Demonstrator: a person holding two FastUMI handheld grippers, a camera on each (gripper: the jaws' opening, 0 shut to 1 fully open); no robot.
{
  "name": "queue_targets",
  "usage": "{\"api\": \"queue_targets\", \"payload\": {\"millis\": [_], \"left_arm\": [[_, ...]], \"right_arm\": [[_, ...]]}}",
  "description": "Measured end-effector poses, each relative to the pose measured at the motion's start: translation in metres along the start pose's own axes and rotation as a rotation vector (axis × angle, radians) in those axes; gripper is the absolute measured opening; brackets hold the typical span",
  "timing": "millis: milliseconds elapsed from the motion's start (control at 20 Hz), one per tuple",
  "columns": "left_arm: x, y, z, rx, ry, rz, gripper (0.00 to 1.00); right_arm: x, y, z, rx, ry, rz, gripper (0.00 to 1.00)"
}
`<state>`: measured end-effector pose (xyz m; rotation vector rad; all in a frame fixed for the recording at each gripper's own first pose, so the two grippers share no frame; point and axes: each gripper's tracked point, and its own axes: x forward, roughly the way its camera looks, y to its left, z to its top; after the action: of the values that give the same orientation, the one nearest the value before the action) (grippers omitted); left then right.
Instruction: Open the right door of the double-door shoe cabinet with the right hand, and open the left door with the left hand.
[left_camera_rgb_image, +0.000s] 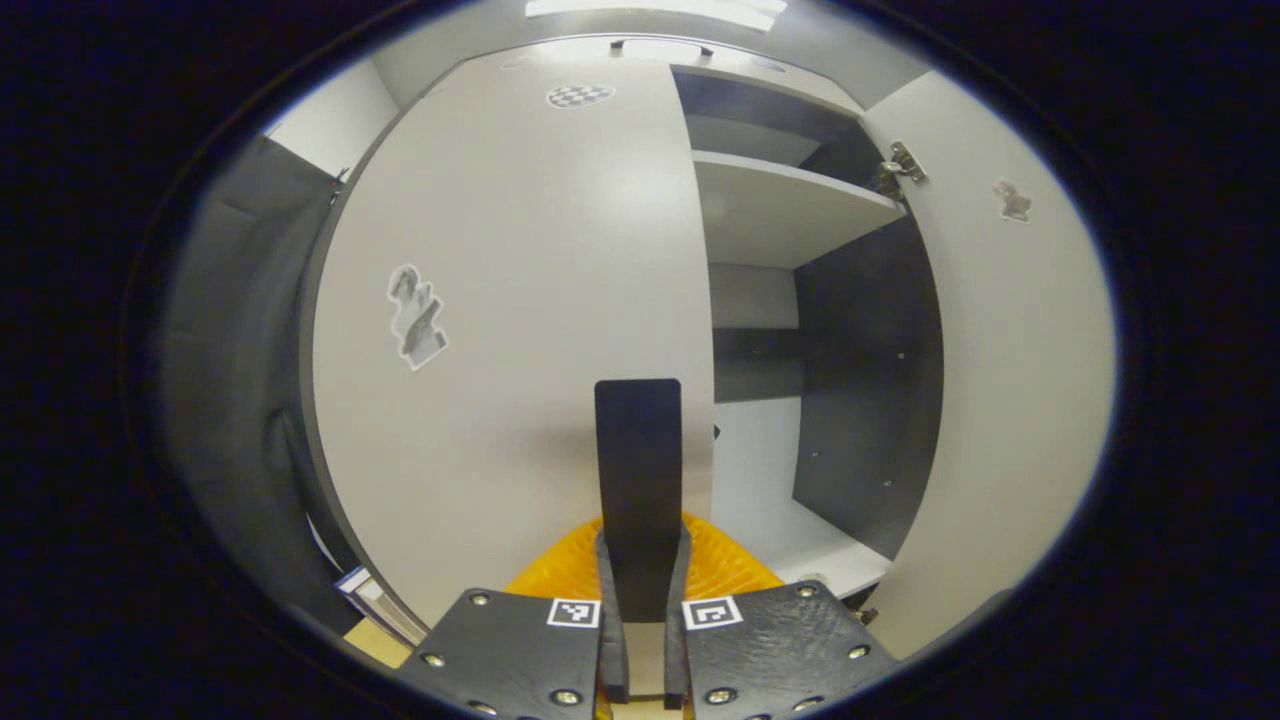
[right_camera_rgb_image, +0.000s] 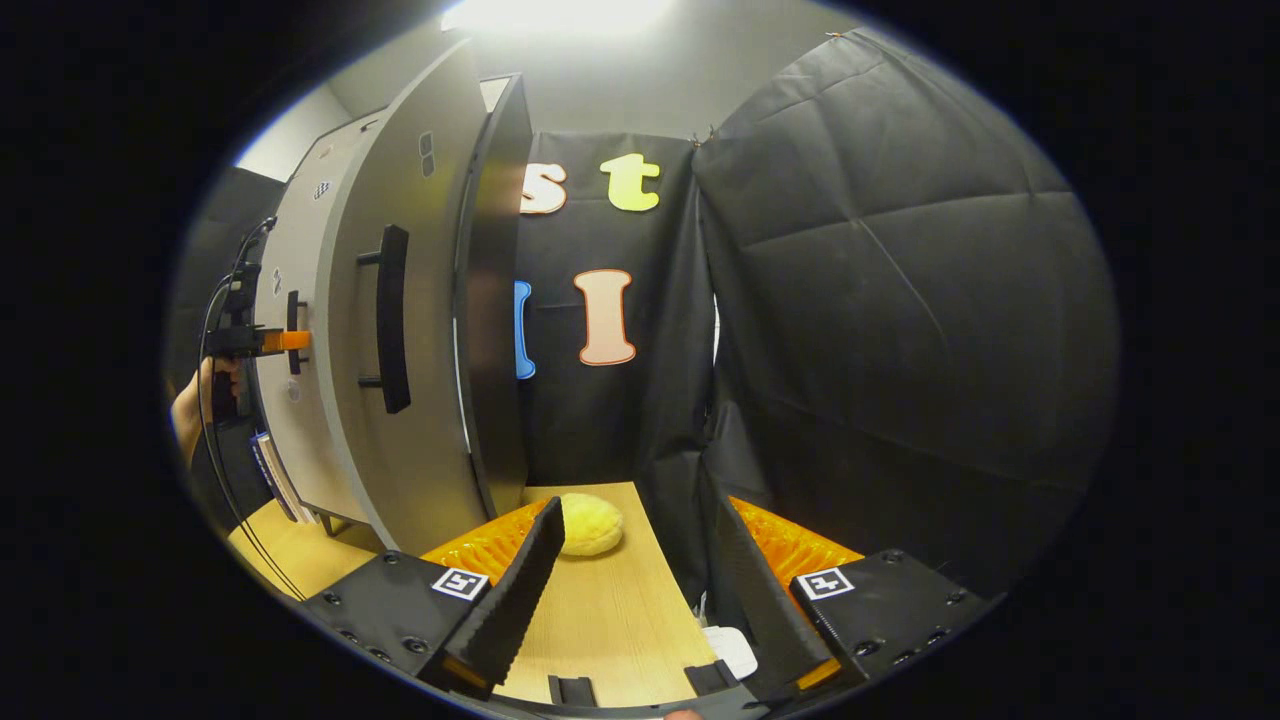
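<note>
With right door (left_camera_rgb_image: 1010, 400) open, left gripper (left_camera_rgb_image: 638, 450) clamping left handle (left_camera_rgb_image: 638, 440)

Right gripper (right_camera_rgb_image: 640, 590) with fingers spread wide above a light wooden tabletop (right_camera_rgb_image: 610, 620). At left, the grey cabinet's right door (right_camera_rgb_image: 420, 400), bearing a black bar handle (right_camera_rgb_image: 392, 318), stands swung outward. A yellow round fuzzy object (right_camera_rgb_image: 588, 524) lies beyond. Farther left, the left gripper (right_camera_rgb_image: 290, 340) sits at the other door's handle (right_camera_rgb_image: 294, 332).

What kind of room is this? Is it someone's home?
Probably not a home: it looks like a staged booth. Black padded cloth hangs as its walls, a grey shoe cabinet stands on a wooden table, and a hand-held gripper is at the cabinet's left door.
</note>
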<state>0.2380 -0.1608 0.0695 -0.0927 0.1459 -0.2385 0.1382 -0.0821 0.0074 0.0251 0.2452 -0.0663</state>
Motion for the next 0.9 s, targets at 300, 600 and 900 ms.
{"api": "queue_targets", "payload": {"millis": [300,600,900], "left_arm": [[-0.049,0.009,0.006,0.004,0.025,0.002,0.15],[-0.076,0.027,0.003,-0.004,0.028,-0.021,0.15],[-0.099,0.045,-0.004,-0.015,0.014,-0.052,0.15]], "right_arm": [[0.0,0.004,0.006,0.032,-0.025,0.052,0.93],[-0.017,0.02,0.011,0.03,-0.062,0.055,0.93],[-0.035,0.039,0.016,0.01,-0.055,0.031,0.96]]}}
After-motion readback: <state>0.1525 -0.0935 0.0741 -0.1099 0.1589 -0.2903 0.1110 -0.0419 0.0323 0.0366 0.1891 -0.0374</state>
